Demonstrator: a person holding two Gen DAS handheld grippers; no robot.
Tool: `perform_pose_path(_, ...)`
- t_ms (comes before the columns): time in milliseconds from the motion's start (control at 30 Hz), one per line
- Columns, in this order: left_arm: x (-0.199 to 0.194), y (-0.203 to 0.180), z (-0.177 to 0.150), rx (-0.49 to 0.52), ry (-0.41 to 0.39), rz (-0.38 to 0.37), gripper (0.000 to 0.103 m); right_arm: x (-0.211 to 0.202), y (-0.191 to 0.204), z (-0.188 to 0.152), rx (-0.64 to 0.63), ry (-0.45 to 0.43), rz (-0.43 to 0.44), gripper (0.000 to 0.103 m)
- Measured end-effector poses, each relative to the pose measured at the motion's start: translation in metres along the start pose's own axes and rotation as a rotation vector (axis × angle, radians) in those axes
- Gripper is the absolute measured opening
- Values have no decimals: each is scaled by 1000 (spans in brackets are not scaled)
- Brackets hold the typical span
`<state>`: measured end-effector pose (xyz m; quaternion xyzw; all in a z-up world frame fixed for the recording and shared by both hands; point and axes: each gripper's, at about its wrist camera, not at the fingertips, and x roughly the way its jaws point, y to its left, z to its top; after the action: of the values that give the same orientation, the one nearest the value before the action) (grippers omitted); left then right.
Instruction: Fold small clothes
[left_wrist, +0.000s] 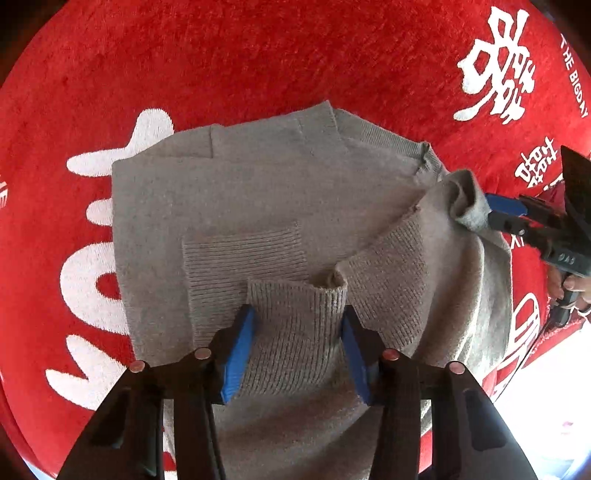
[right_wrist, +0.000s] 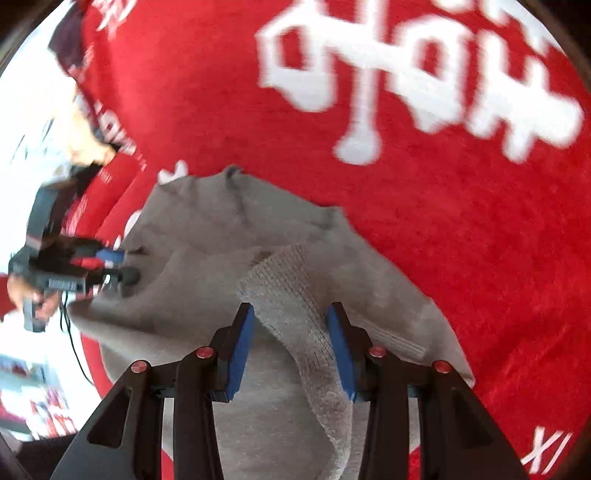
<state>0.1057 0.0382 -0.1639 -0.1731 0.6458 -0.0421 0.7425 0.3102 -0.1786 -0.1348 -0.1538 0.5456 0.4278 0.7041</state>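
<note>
On red mat (left_wrist: 258, 55): grey sweater (left_wrist: 258, 192) | left tongs (left_wrist: 297, 347) pinch cuff | right tongs (right_wrist: 291, 343) pinch sleeve

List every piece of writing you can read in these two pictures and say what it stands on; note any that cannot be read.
"THE BIGDAY": small white capitals along the edge of the red mat, at upper right.
Large white Chinese-style character on the mat: a decorative sign, not read here.
Smaller white characters on the mat: too small to read.
Large white letters on the mat's left side: partly under the grey sweater, unreadable.
Right wrist view: white lettering blurred.
</note>
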Motion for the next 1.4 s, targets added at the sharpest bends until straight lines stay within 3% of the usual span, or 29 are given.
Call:
perform_pose_path(67,1,-3,0,12,2,15,47,14,-2,3,8,33,-41,45)
perform_pose_path(100,2,-5,1,20,-3,25,34,22,-8,4,47,59,-43,45)
perform_pose_path(133,3,-7,1,27,-4,34,30,32,-16,4,108,99,-44,45)
perform_pose_path(200,1,-8,2,26,-20,17,9,38,-23,2,185,112,-1,18)
perform_pose_path(233,0,-9,1,15,-23,1,9,34,-22,1,203,93,0,12)
perform_pose_path(433,-31,-5,13,-55,-160,-28,9,-10,-22,-1,277,-24,14,11)
perform_pose_path(600,-35,0,46,-54,-227,10,9,-20,-35,6,328,-52,2,11)
perform_pose_path(700,-18,3,64,-66,-240,69,10,-6,-45,10,374,-40,-6,10)
perform_pose_path(867,9,17,74,-175,-222,223,10,35,-68,-1,465,31,-59,11)
perform_pose_path(933,0,22,73,-196,-237,262,21,37,-72,-4,491,14,-74,12)
perform_pose_path(1000,-18,27,67,-202,-264,319,65,34,-77,-5,522,-7,-122,12)
perform_pose_path(1067,-30,31,60,-205,-270,313,66,26,-85,-10,556,-14,-124,15)
perform_pose_path(1100,-33,34,57,-209,-247,274,66,20,-88,-13,567,-16,-100,17)
perform_pose_path(1167,-35,37,49,-210,-196,219,66,6,-85,-20,555,-34,-70,39)
perform_pose_path(1233,-32,30,37,-171,-155,214,66,-4,-80,-30,544,-46,-31,53)
perform_pose_path(1400,-5,10,9,-109,-84,283,66,-3,-68,-51,517,0,28,53)
